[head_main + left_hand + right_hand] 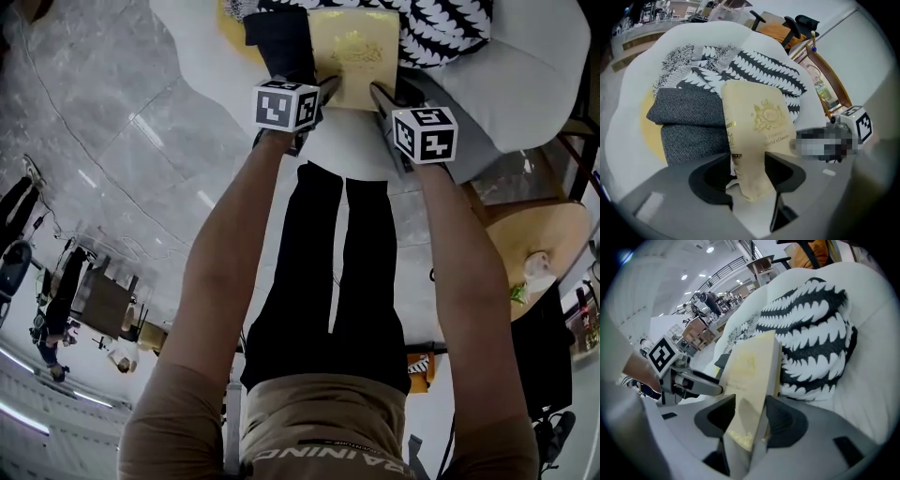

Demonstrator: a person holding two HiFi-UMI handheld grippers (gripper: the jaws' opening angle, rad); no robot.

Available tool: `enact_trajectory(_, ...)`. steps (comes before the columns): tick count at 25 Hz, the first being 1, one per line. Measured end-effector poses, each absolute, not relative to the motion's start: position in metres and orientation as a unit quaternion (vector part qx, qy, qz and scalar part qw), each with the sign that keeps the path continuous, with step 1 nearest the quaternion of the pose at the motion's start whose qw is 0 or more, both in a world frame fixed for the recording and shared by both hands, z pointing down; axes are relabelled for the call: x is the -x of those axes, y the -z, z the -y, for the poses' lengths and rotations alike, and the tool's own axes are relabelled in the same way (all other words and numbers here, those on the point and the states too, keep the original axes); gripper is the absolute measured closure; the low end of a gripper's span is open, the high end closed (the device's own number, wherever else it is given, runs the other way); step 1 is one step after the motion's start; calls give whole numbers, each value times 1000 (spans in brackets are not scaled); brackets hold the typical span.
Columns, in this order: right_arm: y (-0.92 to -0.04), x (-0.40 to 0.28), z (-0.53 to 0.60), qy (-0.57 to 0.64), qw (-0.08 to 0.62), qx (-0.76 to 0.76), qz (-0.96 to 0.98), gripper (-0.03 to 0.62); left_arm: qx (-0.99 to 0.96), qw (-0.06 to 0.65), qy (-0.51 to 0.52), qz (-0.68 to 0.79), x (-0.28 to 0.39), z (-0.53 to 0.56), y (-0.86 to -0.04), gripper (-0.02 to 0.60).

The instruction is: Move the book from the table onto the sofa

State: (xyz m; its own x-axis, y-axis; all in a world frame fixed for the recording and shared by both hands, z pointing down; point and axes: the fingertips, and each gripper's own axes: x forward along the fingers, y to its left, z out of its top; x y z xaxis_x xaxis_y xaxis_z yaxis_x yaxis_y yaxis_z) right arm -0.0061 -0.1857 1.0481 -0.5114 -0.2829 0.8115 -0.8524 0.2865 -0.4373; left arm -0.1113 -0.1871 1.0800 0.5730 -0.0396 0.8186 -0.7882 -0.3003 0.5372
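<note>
A cream book with a gold crest is held by its near edge between my two grippers, over the white sofa. My left gripper is shut on its near left corner, and the book runs up from between the jaws of this gripper. My right gripper is shut on the near right edge; its jaws clamp the book edge-on. The book sits between a dark grey cushion and a black-and-white patterned cushion. Whether it rests on the seat I cannot tell.
A yellow patch shows under the grey cushion. A round wooden table stands to the right of the sofa. Marble floor spreads to the left. The person's black trouser legs stand below the grippers.
</note>
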Motion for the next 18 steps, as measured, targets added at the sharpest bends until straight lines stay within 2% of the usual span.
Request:
enact_trajectory(8, -1035, -5, 178, -448, 325, -391, 736, 414, -723, 485, -403, 283, 126, 169, -1071, 351)
enact_trajectory(12, -1029, -9, 169, -432, 342, -373, 747, 465, -720, 492, -389, 296, 129, 165, -1065, 354)
enact_trajectory(16, -1014, -13, 162, -413, 349, -367, 757, 549, -746, 467, -383, 281, 116, 170, -1046, 362)
enact_trajectory(17, -1009, -13, 160, -412, 349, -367, 758, 586, -751, 462, -381, 278, 114, 172, -1040, 383)
enact_trajectory(18, -1005, -12, 158, -413, 349, -365, 758, 588, -756, 456, -378, 278, 111, 174, -1034, 427)
